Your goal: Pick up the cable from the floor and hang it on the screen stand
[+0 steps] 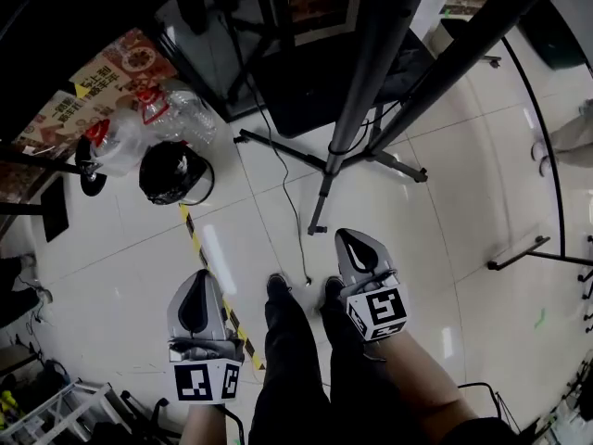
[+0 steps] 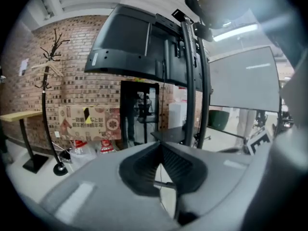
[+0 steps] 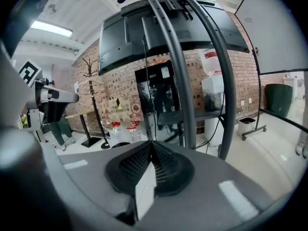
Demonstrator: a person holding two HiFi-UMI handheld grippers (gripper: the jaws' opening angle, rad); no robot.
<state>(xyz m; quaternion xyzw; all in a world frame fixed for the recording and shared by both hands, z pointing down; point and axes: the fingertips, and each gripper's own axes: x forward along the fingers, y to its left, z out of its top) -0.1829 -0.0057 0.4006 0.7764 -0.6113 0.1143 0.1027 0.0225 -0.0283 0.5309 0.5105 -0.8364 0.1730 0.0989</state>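
Observation:
A thin black cable (image 1: 288,204) runs down from the screen stand (image 1: 345,137) and across the tiled floor; its end lies by the person's shoes. In the head view my left gripper (image 1: 200,274) hangs left of the legs and my right gripper (image 1: 343,235) right of them, both above the floor and off the cable. Both are shut with nothing between the tips. The left gripper view shows its tips (image 2: 160,143) meeting, with the screen's back (image 2: 130,47) and the stand's poles (image 2: 192,81) ahead. The right gripper (image 3: 150,142) faces the poles (image 3: 180,81) and a hanging cable (image 3: 144,81).
A black helmet (image 1: 171,170), clear plastic bottles (image 1: 176,109) and a printed cardboard box (image 1: 102,77) sit at the left. Yellow-black tape (image 1: 208,267) crosses the floor. The stand's feet (image 1: 278,151) spread over the tiles. A black frame rail (image 1: 547,156) curves along the right.

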